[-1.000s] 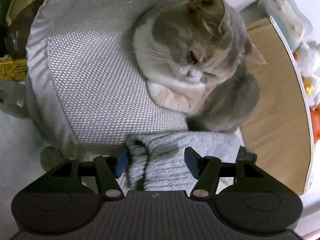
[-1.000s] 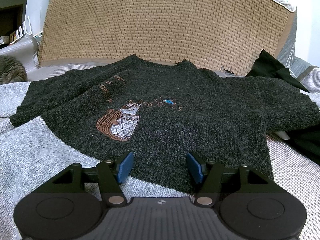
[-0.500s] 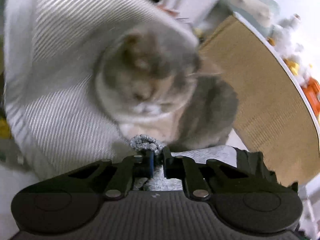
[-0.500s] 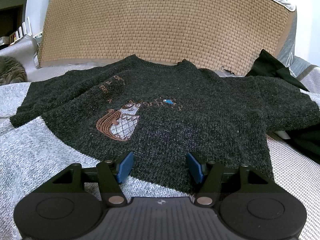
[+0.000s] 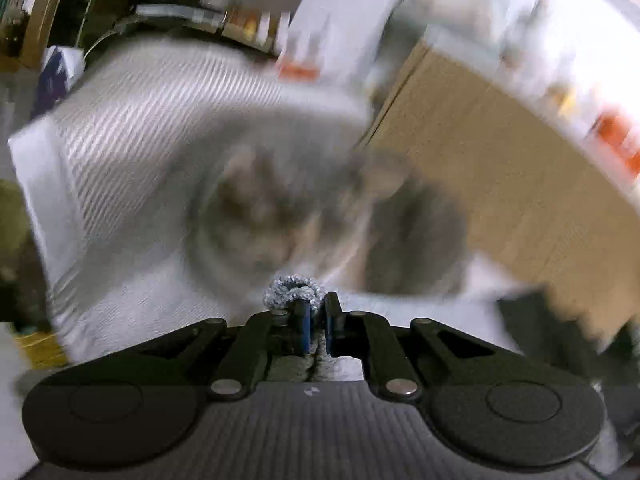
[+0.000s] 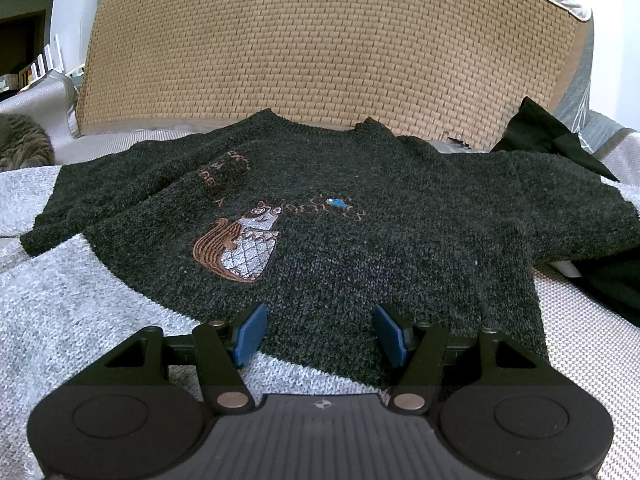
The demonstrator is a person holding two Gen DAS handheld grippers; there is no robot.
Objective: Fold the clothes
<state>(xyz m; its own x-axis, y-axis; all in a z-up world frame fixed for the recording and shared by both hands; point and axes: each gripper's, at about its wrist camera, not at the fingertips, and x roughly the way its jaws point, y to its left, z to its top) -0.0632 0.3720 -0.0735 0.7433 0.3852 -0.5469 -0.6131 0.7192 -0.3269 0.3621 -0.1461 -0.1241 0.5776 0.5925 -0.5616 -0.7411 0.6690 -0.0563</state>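
My left gripper (image 5: 315,322) is shut on a bunched edge of light grey knit fabric (image 5: 294,293), which sticks up between the blue pads. The left wrist view is blurred by motion. In the right wrist view a dark grey sweater (image 6: 320,216) with an embroidered squirrel (image 6: 236,248) lies flat, partly over a light grey knit garment (image 6: 72,312). My right gripper (image 6: 320,334) stands open over the sweater's lower hem, its blue pads either side of the cloth without pressing it.
A grey cat (image 5: 304,216) sits on a silver cushion (image 5: 132,128) just beyond the left gripper; its fur (image 6: 24,148) also shows at the far left. A woven rattan panel (image 6: 328,52) stands behind the sweater. Black clothing (image 6: 552,140) lies at the right.
The left gripper closed on the light grey knit edge, then lifted and rolled, so the cat and cushion shifted and blurred. The right gripper and dark sweater stayed still.
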